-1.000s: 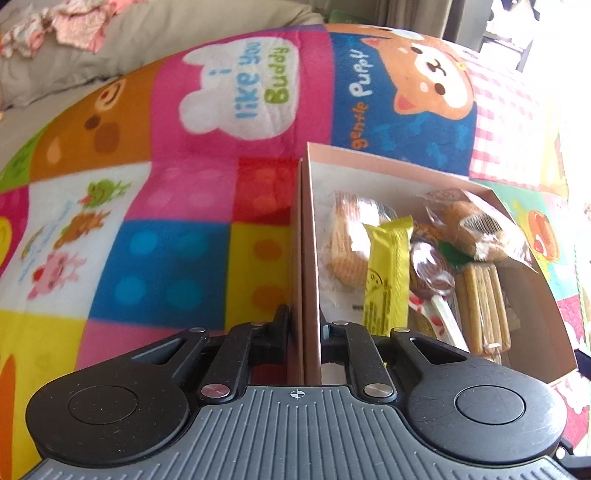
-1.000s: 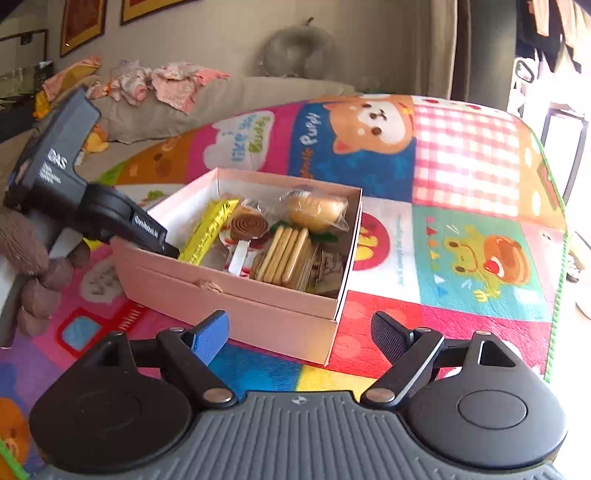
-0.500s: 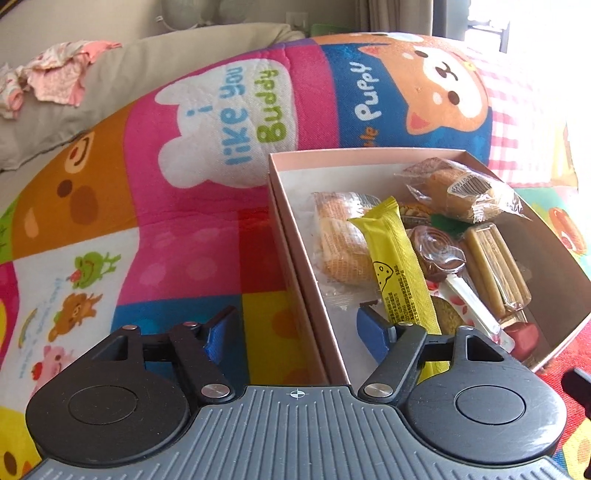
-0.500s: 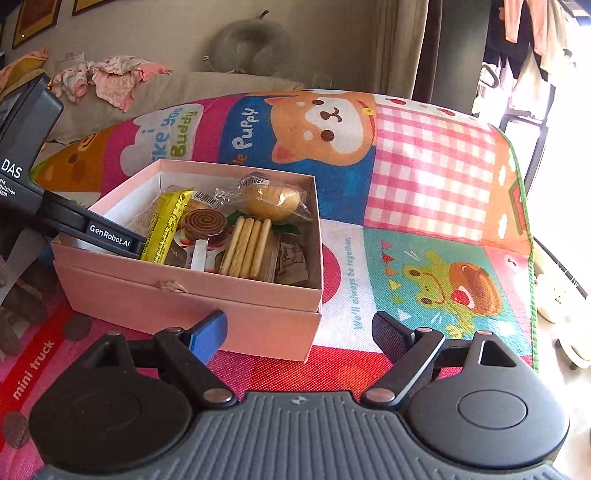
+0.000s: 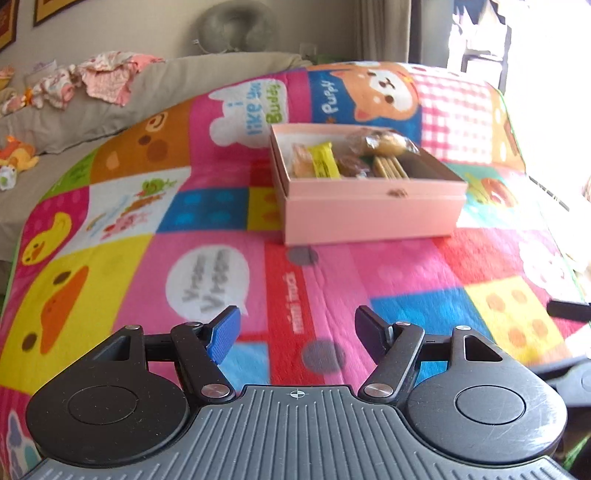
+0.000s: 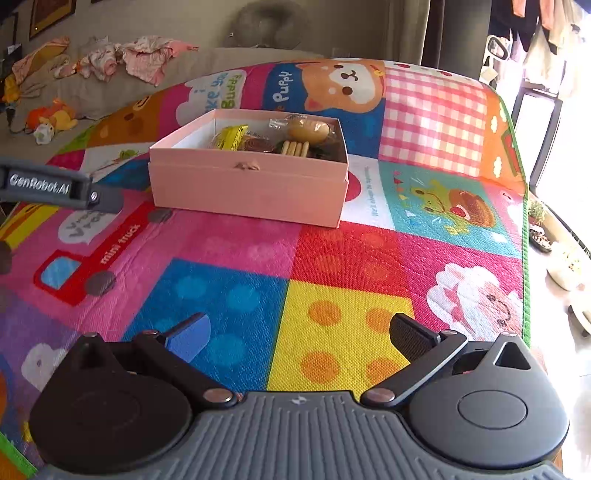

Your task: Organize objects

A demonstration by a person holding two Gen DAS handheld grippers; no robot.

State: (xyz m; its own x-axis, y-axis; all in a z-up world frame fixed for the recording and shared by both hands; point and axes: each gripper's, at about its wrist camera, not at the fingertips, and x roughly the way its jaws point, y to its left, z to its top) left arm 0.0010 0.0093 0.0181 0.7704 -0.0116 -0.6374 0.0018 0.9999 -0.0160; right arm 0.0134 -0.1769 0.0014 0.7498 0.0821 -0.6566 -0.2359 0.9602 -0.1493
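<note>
A pink open box (image 5: pixel 373 212) sits on the colourful play mat (image 5: pixel 229 229), also in the right wrist view (image 6: pixel 247 184). It holds wrapped snacks: a yellow bar (image 5: pixel 324 162), a wrapped bun (image 5: pixel 384 142), biscuit sticks (image 5: pixel 388 168). In the right wrist view I see the yellow bar (image 6: pixel 232 137) and the bun (image 6: pixel 308 129). My left gripper (image 5: pixel 297 328) is open and empty, well back from the box. My right gripper (image 6: pixel 299 332) is open and empty, also back from the box. The left gripper's body (image 6: pixel 55 186) shows at the left of the right wrist view.
A grey sofa (image 5: pixel 177 88) with crumpled clothes (image 5: pixel 107 77) and small toys (image 6: pixel 51 118) lies behind the mat. A neck pillow (image 5: pixel 236 26) rests on its back. The mat's right edge (image 6: pixel 521 206) drops to a floor with dishes (image 6: pixel 565 266).
My left gripper let go of the box wall, opened and drew back. My right gripper also drew back, staying open. The box now sits farther off in both views.
</note>
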